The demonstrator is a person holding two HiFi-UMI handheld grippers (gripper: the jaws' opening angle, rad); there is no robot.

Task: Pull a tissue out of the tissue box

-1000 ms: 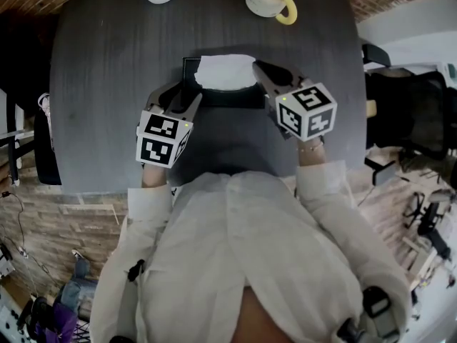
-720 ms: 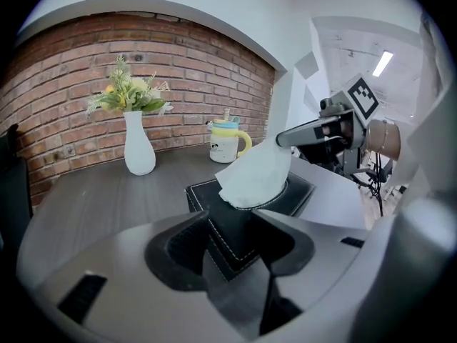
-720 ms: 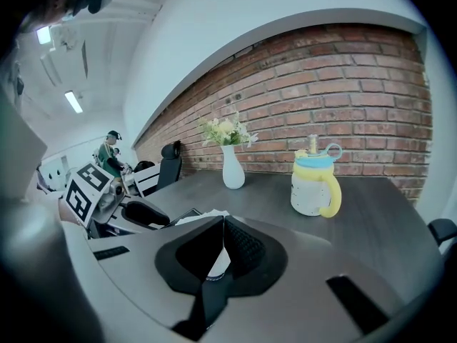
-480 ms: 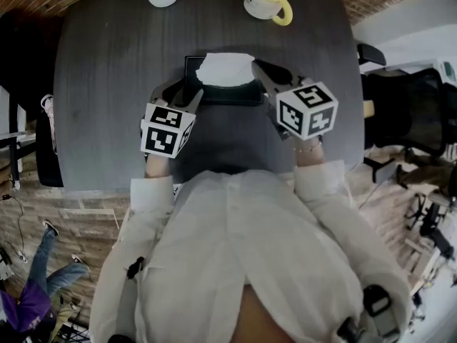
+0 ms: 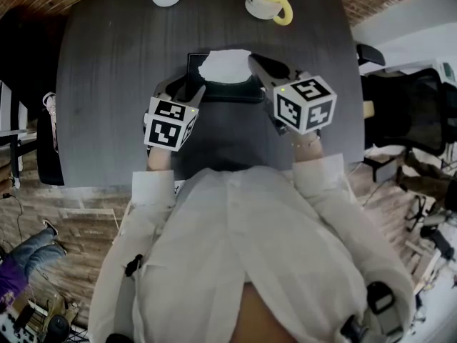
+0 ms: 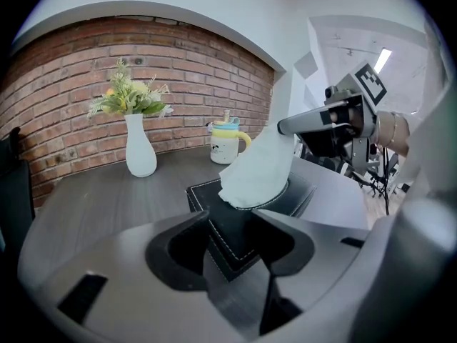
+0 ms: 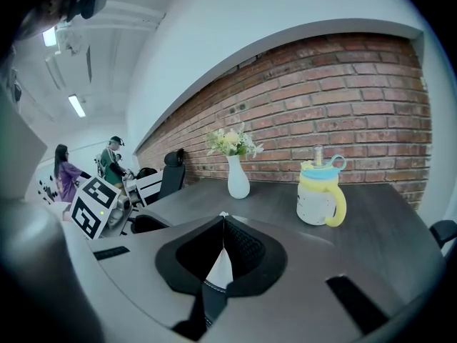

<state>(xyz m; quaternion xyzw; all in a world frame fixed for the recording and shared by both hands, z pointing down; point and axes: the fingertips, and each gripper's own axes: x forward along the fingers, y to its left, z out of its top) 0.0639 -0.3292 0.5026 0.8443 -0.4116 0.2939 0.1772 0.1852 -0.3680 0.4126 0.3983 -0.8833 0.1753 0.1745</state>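
Since one second before, the right gripper [image 5: 254, 61] had risen a little, and the thin white paper tissue [image 6: 257, 170] had come up higher with it. The left gripper [image 6: 232, 220] had kept its place at the box.

The tissue stood as a tall, soft, crumpled sheet, wide at the bottom and narrow at the top. It was still partly inside the oval opening in the top of the black leather tissue box with white stitching [image 6: 203, 195]. This box lay flat on the dark grey wooden table [image 5: 107, 84], in front of the person, between the two grippers.

The right gripper's fingers [image 7: 246, 245] were pressed together on the upper end of the tissue. A white strip of the tissue showed in the thin line between them.

The left gripper's fingers [image 6: 178, 249] stood partly apart. The near corner of the box was between them, and both inner faces seemed to press on the sides of the box.
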